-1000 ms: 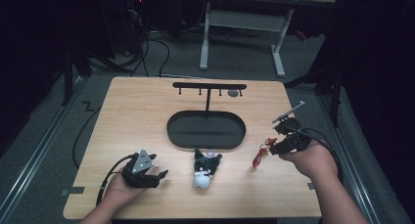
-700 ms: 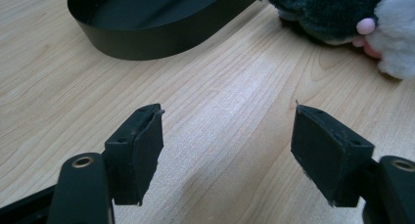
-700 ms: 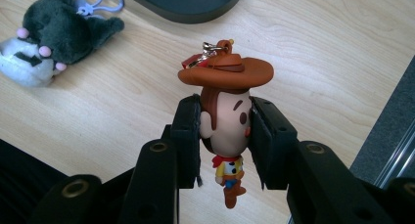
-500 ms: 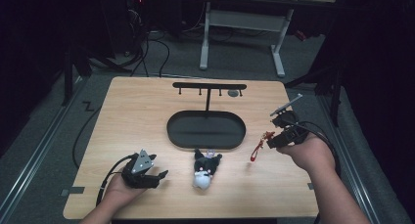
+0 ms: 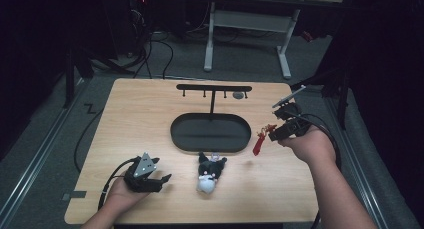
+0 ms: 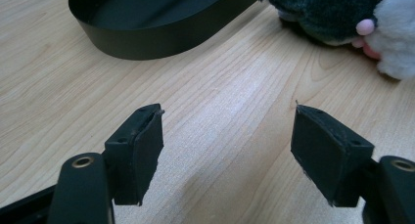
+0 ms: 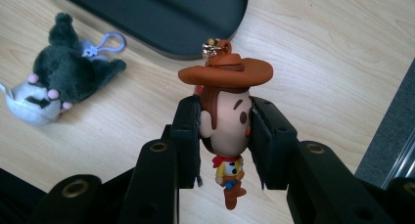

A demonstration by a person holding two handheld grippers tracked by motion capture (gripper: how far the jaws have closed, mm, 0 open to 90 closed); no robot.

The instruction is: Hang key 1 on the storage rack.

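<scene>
Wooden surface (image 5: 150, 119) of light colour carries all things in the high view. On its far half stands a black oval metal tray (image 5: 210, 133) with a thin black T-shaped hanger rail (image 5: 214, 88) rising behind it. Just in front of the tray lies a small plush toy of dark grey and white (image 5: 208, 173). The left gripper (image 5: 159, 181) rests on the near left part of the surface in the person's left hand (image 5: 117, 195), with its 2 jaws apart. The right gripper (image 5: 267, 135) is held above the surface to the right of the tray, and a small cowboy figure keychain with brown hat and red parts (image 5: 259, 141) hangs from it.

In the left gripper view, the left gripper (image 6: 225, 136) has its 2 black jaws wide apart, with bare wood between them. The black tray (image 6: 156, 23) is ahead at the top, and the plush toy (image 6: 342, 18) is at the upper right, well apart from the jaws.

In the right gripper view, the right gripper (image 7: 225, 131) is clamped on the head of the cowboy keychain (image 7: 227, 121), 1 pad on each side. The hat is above the pads and the small body hangs below them. The tray (image 7: 161, 18) and the plush toy (image 7: 58, 82), which has a pale blue clip, are on the surface beyond.
</scene>
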